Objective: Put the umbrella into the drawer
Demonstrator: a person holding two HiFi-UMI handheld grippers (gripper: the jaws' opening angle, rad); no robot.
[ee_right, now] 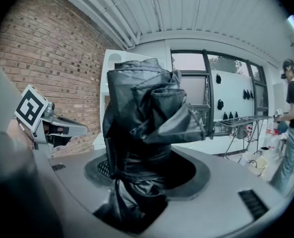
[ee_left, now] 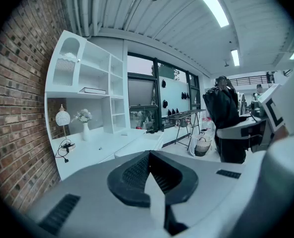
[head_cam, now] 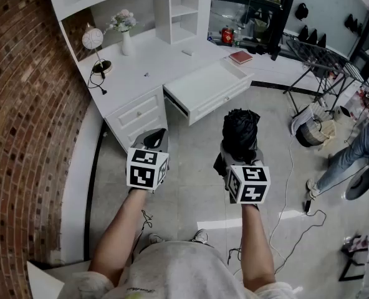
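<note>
Drawer (head_cam: 209, 89): standing pulled open from the front of the white bench (head_cam: 141, 61), upper centre of the head view; its inside is showing white and bare.
Drawer edges: the front panel is jutting out over the floor (head_cam: 191, 192); the left corner is sitting just beside the bench's low cabinet.
Open room: bare floor is lying between both grippers and the drawer front; a brick wall (head_cam: 28, 104) is curving down the left side, and a drying rack (head_cam: 321, 58) is standing well apart at upper right.
Umbrella (ee_right: 147, 133): folded, black, standing upright between the right jaws, its crumpled top rising above them; in the head view it is sitting at centre, below the drawer and apart from it.
Right gripper (head_cam: 239, 153): jaws clamping the umbrella's lower part, pads pressing on the fabric from both sides.
Left gripper (ee_left: 152, 180): jaws standing a little apart, carrying nothing; hovering left of the right gripper, below the cabinet.
</note>
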